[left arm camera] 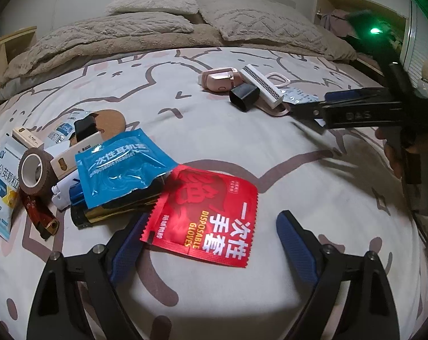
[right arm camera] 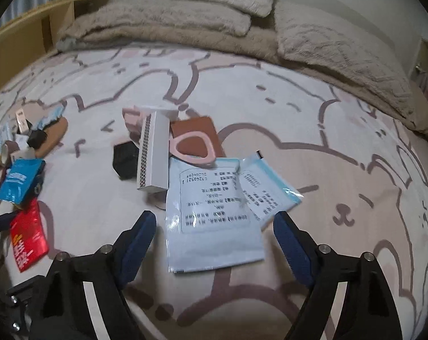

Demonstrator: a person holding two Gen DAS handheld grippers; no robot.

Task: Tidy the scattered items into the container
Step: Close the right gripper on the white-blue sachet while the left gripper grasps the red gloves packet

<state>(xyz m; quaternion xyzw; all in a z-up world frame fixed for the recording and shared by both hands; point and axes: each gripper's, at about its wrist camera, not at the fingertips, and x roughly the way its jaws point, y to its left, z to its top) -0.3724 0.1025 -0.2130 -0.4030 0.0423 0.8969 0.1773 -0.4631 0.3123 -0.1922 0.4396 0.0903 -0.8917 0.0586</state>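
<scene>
The left gripper point(left arm camera: 209, 243) hangs released over the red glove packet point(left arm camera: 205, 218) on the bed point(left arm camera: 242, 147); the right gripper point(right arm camera: 214, 240), also released, straddles a pale sachet point(right arm camera: 211, 226). Flat foil may slip, or 2 overlapping sachets lift together.

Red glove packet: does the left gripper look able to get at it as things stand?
Probably yes. The red packet lies flat on the bedsheet between the open left gripper fingers, nothing on top. Only its upper left corner touches the blue packet, which shouldn't block it.
</scene>
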